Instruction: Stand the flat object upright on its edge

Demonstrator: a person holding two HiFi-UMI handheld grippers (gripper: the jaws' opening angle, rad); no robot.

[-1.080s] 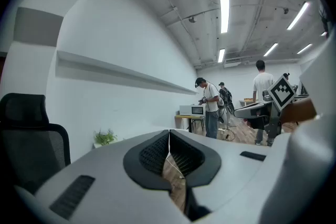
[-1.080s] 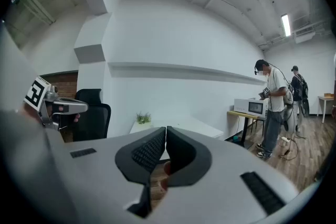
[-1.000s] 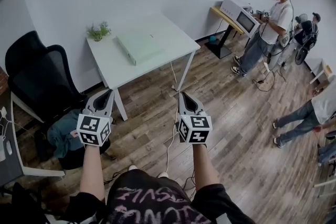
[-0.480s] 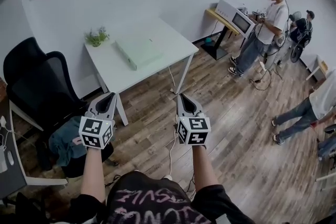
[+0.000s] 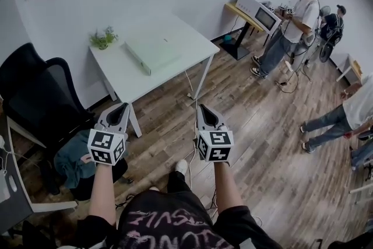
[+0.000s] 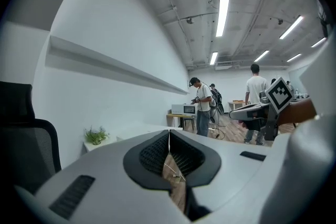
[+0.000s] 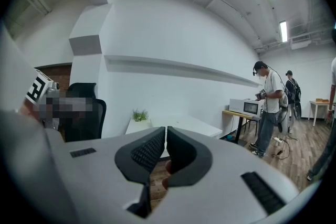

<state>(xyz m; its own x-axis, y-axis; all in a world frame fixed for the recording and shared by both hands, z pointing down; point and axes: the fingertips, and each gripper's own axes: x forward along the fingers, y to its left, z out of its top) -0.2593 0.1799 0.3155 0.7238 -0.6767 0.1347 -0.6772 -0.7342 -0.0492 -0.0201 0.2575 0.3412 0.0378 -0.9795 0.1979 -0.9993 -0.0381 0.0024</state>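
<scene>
The left gripper (image 5: 120, 105) has its two jaws shut tight together, and nothing is between them. The right gripper (image 5: 203, 107) is the same: jaws together, holding nothing. A hand holds each one out in front, side by side, above the wooden floor (image 5: 262, 125). Both point toward a white table (image 5: 125, 77). They are well apart from the table and touch nothing.

The flat object (image 5: 152, 52) is a pale green slab, like a thin box. It lies flat on the table top, near the middle. A small green plant (image 5: 102, 38) stands at the back left corner of the table, near the flat object but not touching it. In the two gripper views the table top is so pale that I cannot pick out the flat object there.

A black chair (image 5: 35, 87) stands to the left of the table. A blue-green cloth (image 5: 70, 151) lies low down beside it.

Over to the right, by the wall, a person (image 5: 294, 20) in a white shirt stands next to a white microwave (image 5: 256, 10).
</scene>
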